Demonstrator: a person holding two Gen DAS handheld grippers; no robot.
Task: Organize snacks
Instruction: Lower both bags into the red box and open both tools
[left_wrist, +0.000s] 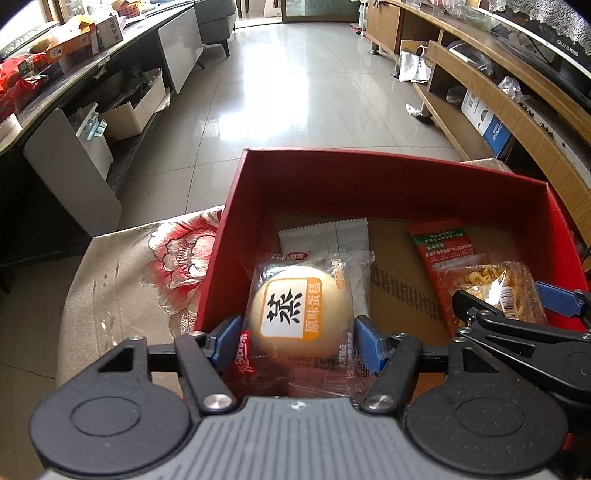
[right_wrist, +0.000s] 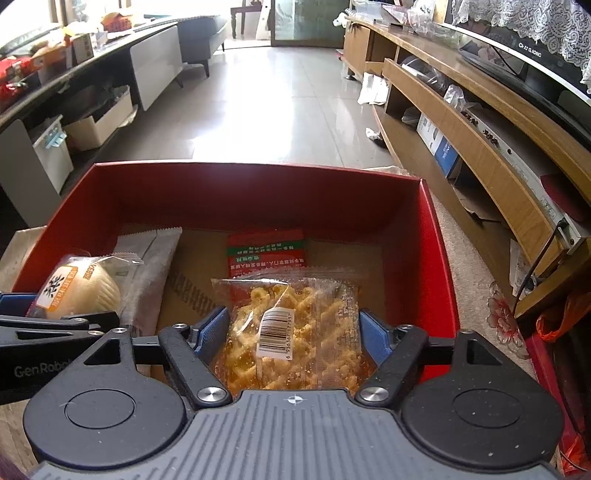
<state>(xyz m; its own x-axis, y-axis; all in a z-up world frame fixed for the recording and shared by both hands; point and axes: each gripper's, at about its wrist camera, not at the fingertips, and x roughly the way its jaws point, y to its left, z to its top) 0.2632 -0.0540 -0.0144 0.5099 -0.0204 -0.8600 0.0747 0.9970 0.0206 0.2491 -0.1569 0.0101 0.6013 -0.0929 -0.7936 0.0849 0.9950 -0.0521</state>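
A red cardboard box (left_wrist: 369, 158) (right_wrist: 258, 170) stands on a cloth-covered table. Inside at the left lies a round steamed cake in clear wrap (left_wrist: 291, 310) (right_wrist: 81, 288), on top of a white sachet (left_wrist: 332, 236) (right_wrist: 147, 251). My left gripper (left_wrist: 297, 332) (right_wrist: 55, 306) is open around the cake, its blue pads just off the bun's sides. At the right a clear bag of yellow twisted snacks (right_wrist: 295, 321) (left_wrist: 491, 284) rests on a red and green packet (right_wrist: 266, 247) (left_wrist: 443, 240). My right gripper (right_wrist: 295, 328) (left_wrist: 509, 301) straddles that bag, open, pads at its edges.
The floral tablecloth (left_wrist: 147, 266) shows left of the box. A wooden TV cabinet (right_wrist: 480, 129) runs along the right, a low table with boxes (left_wrist: 55, 48) along the left, tiled floor between. An orange plastic bag (right_wrist: 561, 314) lies right of the box.
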